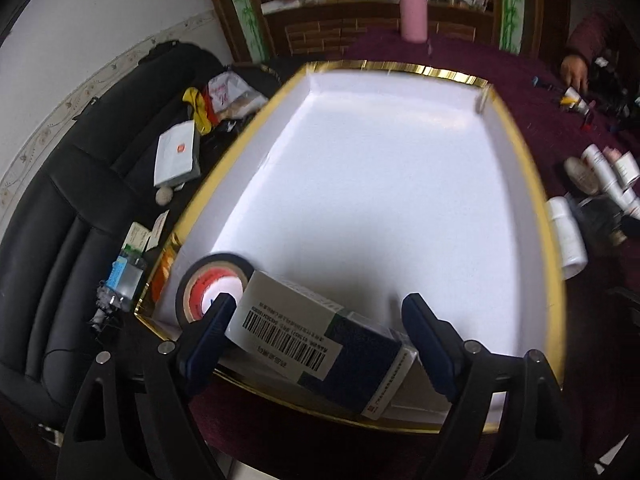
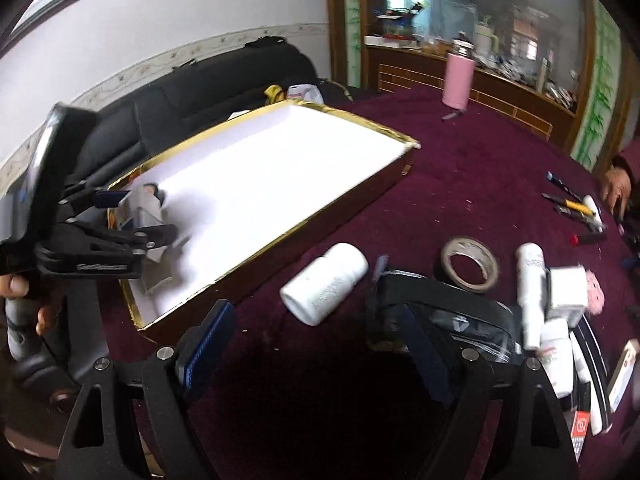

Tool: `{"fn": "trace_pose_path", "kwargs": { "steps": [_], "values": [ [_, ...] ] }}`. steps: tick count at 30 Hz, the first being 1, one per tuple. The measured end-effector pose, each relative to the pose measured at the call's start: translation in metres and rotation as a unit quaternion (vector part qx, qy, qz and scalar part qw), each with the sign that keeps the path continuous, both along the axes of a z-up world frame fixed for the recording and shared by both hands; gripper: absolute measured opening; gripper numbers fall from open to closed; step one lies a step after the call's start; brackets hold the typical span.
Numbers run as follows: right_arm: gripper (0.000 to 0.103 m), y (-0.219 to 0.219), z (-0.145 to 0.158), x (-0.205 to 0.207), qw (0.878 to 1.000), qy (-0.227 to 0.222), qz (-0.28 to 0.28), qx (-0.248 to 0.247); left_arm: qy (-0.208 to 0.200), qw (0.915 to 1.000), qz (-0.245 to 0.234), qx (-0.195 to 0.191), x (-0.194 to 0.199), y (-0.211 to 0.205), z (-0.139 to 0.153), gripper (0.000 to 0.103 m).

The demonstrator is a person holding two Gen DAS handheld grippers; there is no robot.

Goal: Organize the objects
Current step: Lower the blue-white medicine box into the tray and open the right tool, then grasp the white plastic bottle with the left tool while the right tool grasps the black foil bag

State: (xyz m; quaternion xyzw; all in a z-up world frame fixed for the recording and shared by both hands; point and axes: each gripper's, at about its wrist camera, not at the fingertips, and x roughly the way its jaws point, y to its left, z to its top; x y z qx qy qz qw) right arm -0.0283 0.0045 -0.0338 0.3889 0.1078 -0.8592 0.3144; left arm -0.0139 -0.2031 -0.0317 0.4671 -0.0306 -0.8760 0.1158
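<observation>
A white, gold-rimmed tray [image 1: 516,80] lies on the purple tablecloth. In the left wrist view my left gripper [image 1: 320,320] is wide open over the tray's near end. A white-and-dark-blue carton with a barcode [image 1: 320,336] lies between its fingers, and I cannot tell if they touch it. A black tape roll with a red core [image 1: 214,276] stands at the tray's near-left corner. In the right wrist view my right gripper [image 2: 316,340] is open and empty above the cloth, near a white bottle [image 2: 324,284] on its side. The left gripper [image 2: 132,224] and the tray [image 2: 352,120] show there too.
A tan tape roll [image 2: 470,264], a black pouch [image 2: 448,320] and several white bottles and small boxes [image 2: 560,308] lie right of the tray. A pink flask [image 2: 458,80] stands far back. A black sofa [image 1: 60,216] with clutter is on the left. Another person's hand [image 2: 616,188] rests at far right.
</observation>
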Motion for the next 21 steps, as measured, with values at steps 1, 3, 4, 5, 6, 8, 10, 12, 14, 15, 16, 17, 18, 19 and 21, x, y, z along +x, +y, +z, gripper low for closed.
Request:
{"fn": "trace_pose_path", "kwargs": {
  "steps": [1,3,4,5,6,8,10,12,14,15,16,17,18,19,21],
  "values": [
    [0.088,0.007,0.001,-0.002,1.0,-0.003,-0.01,-0.008,0.012,0.9999,-0.005,0.005,0.003,0.002,0.007,0.085],
    [0.088,0.022,0.003,-0.005,0.999,-0.012,-0.029,-0.024,0.039,0.9988,-0.02,0.022,0.01,0.013,0.02,0.085],
    [0.088,0.03,0.004,-0.008,0.999,-0.016,-0.041,-0.031,0.047,0.9978,-0.031,0.034,0.012,0.02,0.025,0.085],
    [0.088,0.037,0.005,-0.011,0.998,-0.02,-0.052,-0.037,0.056,0.9963,-0.044,0.049,0.014,0.026,0.03,0.085],
    [0.089,0.045,0.006,-0.012,0.997,-0.022,-0.063,-0.041,0.064,0.9939,-0.06,0.067,0.017,0.035,0.036,0.085],
    [0.094,0.06,0.007,-0.015,0.995,-0.025,-0.087,-0.044,0.075,0.989,-0.089,0.091,0.019,0.053,0.041,0.085],
    [0.097,0.073,0.007,-0.017,0.993,-0.027,-0.107,-0.052,0.073,0.984,-0.118,0.111,0.02,0.074,0.041,0.085],
    [0.102,0.082,0.008,-0.02,0.991,-0.034,-0.119,-0.06,0.067,0.9803,-0.139,0.124,0.022,0.095,0.038,0.085],
    [0.103,0.087,0.009,-0.02,0.989,-0.036,-0.126,-0.065,0.055,0.9779,-0.156,0.128,0.022,0.115,0.03,0.085],
    [0.103,0.089,0.01,-0.021,0.989,-0.037,-0.129,-0.063,0.049,0.9768,-0.164,0.129,0.021,0.125,0.026,0.085],
    [0.103,0.089,0.011,-0.022,0.989,-0.038,-0.131,-0.061,0.045,0.9758,-0.17,0.13,0.022,0.132,0.023,0.085],
    [0.103,0.089,0.011,-0.023,0.989,-0.038,-0.132,-0.059,0.042,0.974,-0.178,0.133,0.022,0.139,0.02,0.085],
    [0.103,0.09,0.011,-0.023,0.989,-0.038,-0.133,-0.056,0.04,0.9721,-0.185,0.139,0.021,0.145,0.018,0.085],
    [0.103,0.091,0.012,-0.023,0.989,-0.038,-0.134,-0.054,0.038,0.9709,-0.188,0.143,0.019,0.149,0.016,0.085],
    [0.103,0.093,0.012,-0.022,0.989,-0.037,-0.136,-0.051,0.036,0.9698,-0.19,0.149,0.015,0.152,0.012,0.085]
  ]
}}
